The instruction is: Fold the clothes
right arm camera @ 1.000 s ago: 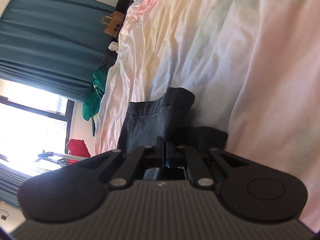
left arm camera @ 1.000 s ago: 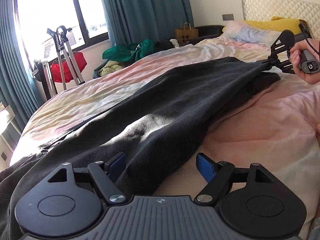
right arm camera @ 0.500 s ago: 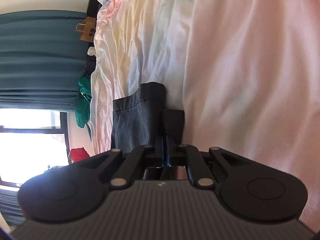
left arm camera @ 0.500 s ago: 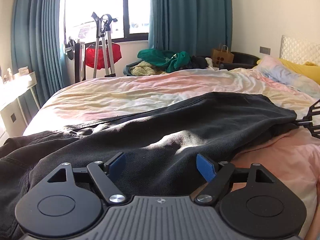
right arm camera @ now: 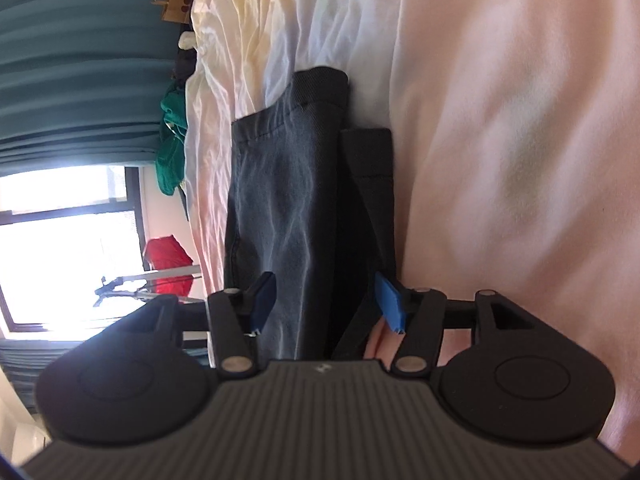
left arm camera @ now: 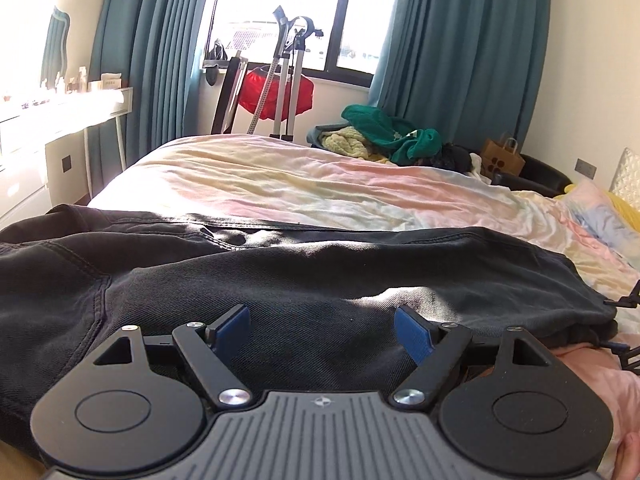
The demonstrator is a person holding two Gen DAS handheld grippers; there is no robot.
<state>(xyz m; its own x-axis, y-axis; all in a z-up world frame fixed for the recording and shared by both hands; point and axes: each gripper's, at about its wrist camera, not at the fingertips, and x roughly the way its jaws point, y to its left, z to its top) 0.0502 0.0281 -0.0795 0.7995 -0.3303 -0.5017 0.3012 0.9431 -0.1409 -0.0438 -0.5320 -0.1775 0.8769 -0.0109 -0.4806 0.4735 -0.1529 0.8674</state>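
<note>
Black denim trousers (left arm camera: 280, 288) lie lengthwise across the middle of the left-wrist frame, spread over the pastel bedsheet (left arm camera: 320, 184), one leg laid on the other, hem end toward the right edge. In the right-wrist view (camera rolled sideways) the same hems (right arm camera: 316, 92) show centre frame, two layers, the one at lower right offset from the other, so the edges aren't flush.

Left gripper (left arm camera: 324, 330): jaws wide apart, blue pads over the cloth at lower centre, holding nothing. Right gripper (right arm camera: 326, 300): also spread wide, both pads straddling the leg fabric, nothing pinched; cannot tell if the pads touch the denim.

Stage reads two ways: legs stacked and ready for a crosswise fold, or just being laid out flat. Not settled.

Risks, as judgement:
- Hem layers misaligned, so any fold over them would likely come out skewed.
- Closing on the top layer only would peel the legs apart; denim is stiff and thick, a shallow pinch may slip.
- Loose, wrinkled sheet under the cloth could get caught in the jaws along with it.
- Waist end at the left edge looks bunched, could drag and twist if the far end is pulled.
</note>
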